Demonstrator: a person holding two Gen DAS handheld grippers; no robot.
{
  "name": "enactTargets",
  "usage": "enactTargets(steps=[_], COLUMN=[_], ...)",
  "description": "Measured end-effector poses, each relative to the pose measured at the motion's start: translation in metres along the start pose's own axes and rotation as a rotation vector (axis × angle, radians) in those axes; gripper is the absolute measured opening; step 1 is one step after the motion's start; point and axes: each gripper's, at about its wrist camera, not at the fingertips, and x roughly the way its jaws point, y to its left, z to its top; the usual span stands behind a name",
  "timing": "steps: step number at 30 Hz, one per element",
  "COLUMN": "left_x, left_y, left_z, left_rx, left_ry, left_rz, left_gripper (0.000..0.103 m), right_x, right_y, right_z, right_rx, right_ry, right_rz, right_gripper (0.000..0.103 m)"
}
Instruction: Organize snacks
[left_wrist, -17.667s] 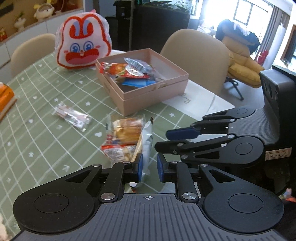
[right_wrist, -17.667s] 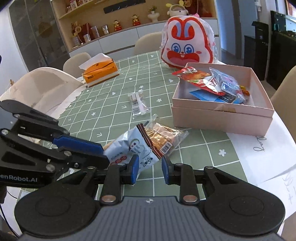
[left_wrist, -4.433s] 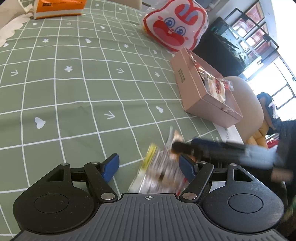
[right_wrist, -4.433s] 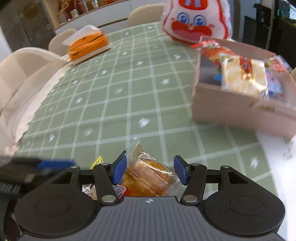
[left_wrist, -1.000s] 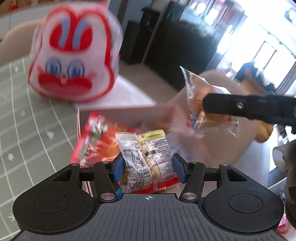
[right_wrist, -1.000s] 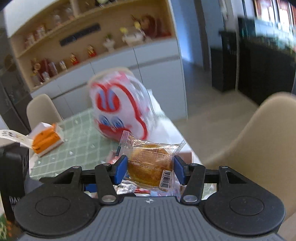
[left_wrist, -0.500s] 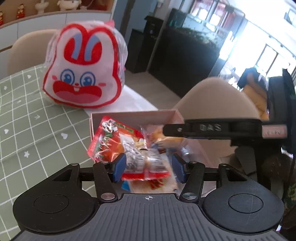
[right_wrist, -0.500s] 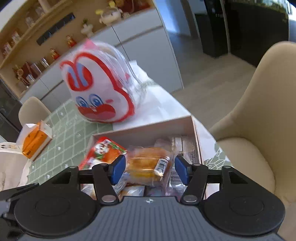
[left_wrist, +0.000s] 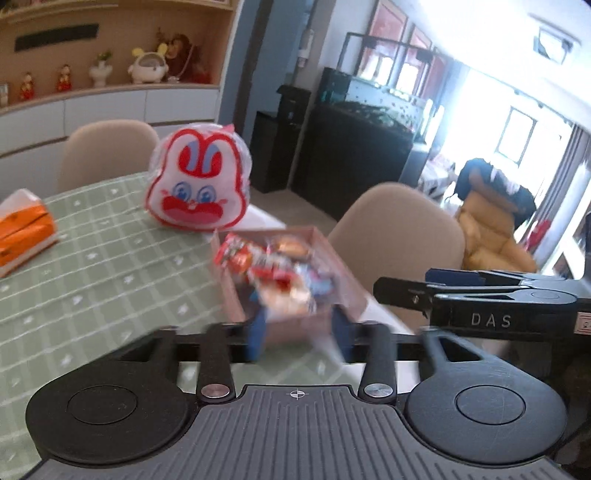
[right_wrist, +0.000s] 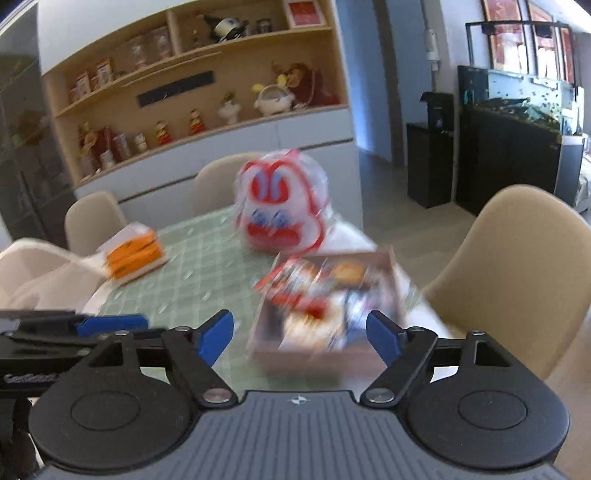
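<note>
The pink box (left_wrist: 354, 295) (right_wrist: 397, 280) sits on the green checked tablecloth, filled with several snack packets (left_wrist: 280, 277) (right_wrist: 317, 295). My left gripper (left_wrist: 299, 334) is open and empty, pulled back above the box's near edge; its fingers are motion-blurred. My right gripper (right_wrist: 299, 332) is open wide and empty, back from the box. The right gripper also shows in the left wrist view (left_wrist: 480, 295) to the right of the box. The left gripper shows at the lower left of the right wrist view (right_wrist: 92, 325).
A red and white rabbit bag (left_wrist: 197, 181) (right_wrist: 282, 206) stands behind the box. An orange tissue box (left_wrist: 22, 229) (right_wrist: 135, 254) lies far left. Beige chairs (left_wrist: 399, 236) (right_wrist: 517, 266) surround the table. White paper (right_wrist: 347, 236) lies under the box's far side.
Both grippers have opened and let go of their snack packets, which now lie in the box. Both have pulled back and up from the box.
</note>
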Motion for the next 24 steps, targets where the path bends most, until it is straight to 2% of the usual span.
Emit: enactTargets(steps=[1, 5, 8, 10, 15, 24], left_x=[-0.007, -0.029, -0.036, -0.037, -0.037, -0.036], left_y=[-0.002, -0.004, -0.006, -0.009, -0.005, -0.011], left_z=[-0.007, -0.025, -0.033, -0.039, -0.050, -0.053], left_rx=[-0.003, -0.037, -0.025, -0.026, -0.075, -0.079], left_ry=[0.007, 0.013, 0.019, 0.052, 0.103, 0.119], left_rz=[0.009, 0.099, 0.173, 0.196, 0.127, 0.144], left_gripper=[0.014, 0.014, 0.014, 0.014, 0.014, 0.014], right_x=[-0.007, -0.021, -0.029, -0.034, -0.032, -0.029], right_y=[0.007, 0.027, 0.037, 0.042, 0.048, 0.043], right_z=[-0.009, -0.034, -0.043, -0.047, -0.056, -0.059], right_rx=[0.001, -0.006, -0.011, -0.018, -0.032, -0.026], right_ry=[0.012, 0.066, 0.075, 0.081, 0.113, 0.141], right_rz=[-0.006, -0.057, -0.063, -0.056, -0.059, -0.060], right_gripper=[0.080, 0.080, 0.080, 0.080, 0.080, 0.080])
